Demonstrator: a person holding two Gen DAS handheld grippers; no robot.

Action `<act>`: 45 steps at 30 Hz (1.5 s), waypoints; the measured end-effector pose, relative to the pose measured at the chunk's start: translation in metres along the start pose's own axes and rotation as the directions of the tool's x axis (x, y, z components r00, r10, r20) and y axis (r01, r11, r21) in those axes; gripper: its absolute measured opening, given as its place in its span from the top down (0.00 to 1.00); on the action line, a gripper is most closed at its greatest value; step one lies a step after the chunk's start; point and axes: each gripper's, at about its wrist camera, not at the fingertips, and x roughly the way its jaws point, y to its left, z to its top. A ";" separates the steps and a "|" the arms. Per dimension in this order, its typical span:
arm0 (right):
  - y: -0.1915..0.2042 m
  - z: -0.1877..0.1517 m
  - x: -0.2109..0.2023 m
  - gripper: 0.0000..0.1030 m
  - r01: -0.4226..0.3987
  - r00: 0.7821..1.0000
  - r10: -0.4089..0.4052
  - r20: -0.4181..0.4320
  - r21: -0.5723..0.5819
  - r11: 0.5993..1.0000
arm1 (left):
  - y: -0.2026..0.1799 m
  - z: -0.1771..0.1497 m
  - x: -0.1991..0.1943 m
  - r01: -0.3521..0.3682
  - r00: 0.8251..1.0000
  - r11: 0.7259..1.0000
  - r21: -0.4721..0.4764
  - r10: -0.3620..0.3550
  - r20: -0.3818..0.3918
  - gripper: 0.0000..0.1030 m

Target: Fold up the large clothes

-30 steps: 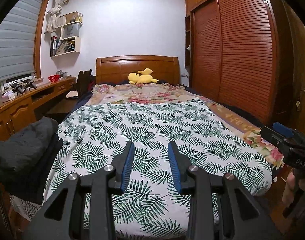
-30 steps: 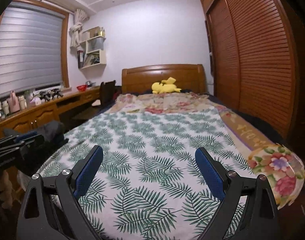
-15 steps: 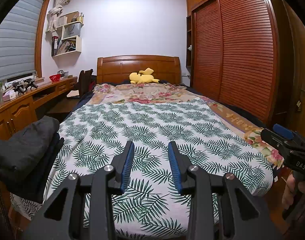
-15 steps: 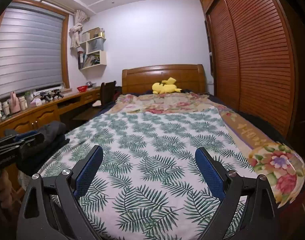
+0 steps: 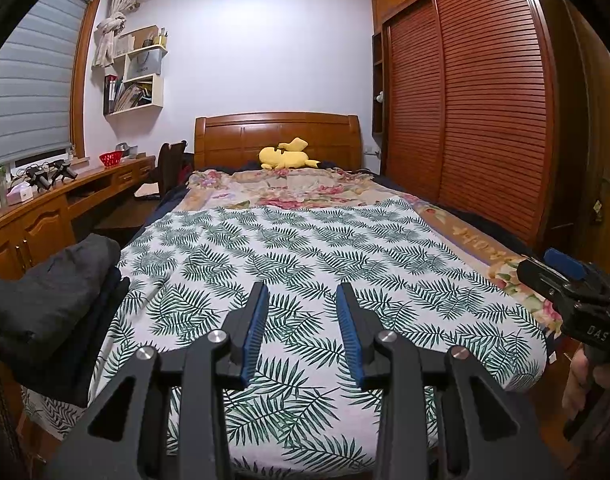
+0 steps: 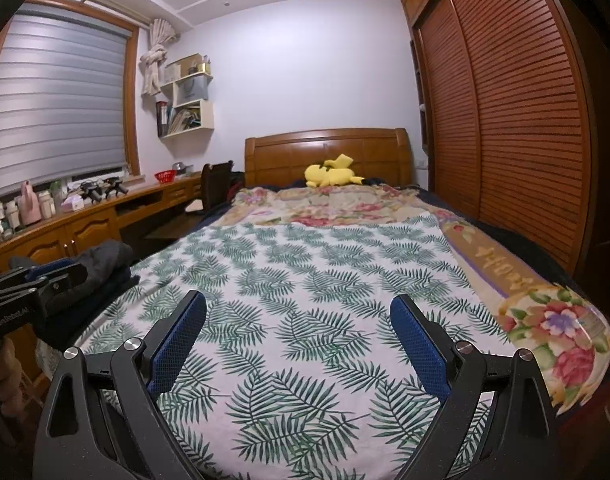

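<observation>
left wrist view: the left gripper (image 5: 303, 312) fills the lower centre of the frame, its blue-padded jaws parted by a narrow gap with nothing between them, touching nothing and hovering above the leaf-print sheet (image 5: 305, 264) that covers the near part of the bed. at the left edge of the frame a pile of dark clothes (image 5: 49, 300) lies on the bed's side, a grey garment on top of darker ones. at the right edge the right gripper (image 5: 561, 276) enters the frame, a hand (image 5: 581, 384) on its handle below.

right wrist view: the right gripper (image 6: 299, 340) occupies the lower frame with its jaws spread wide, empty, above the same sheet (image 6: 305, 280). the dark clothes (image 6: 101, 268) sit at middle left, partly behind the left gripper (image 6: 45, 280). a floral blanket (image 6: 545, 320) shows at lower right, a yellow plush toy (image 6: 333, 176) lies by the headboard at upper centre.
</observation>
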 end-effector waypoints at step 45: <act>-0.001 0.001 -0.002 0.08 0.004 1.000 -0.004 0.013 -0.009 1.000 | 0.000 0.000 -0.007 -0.004 1.000 1.000 0.001 0.004 0.012 0.66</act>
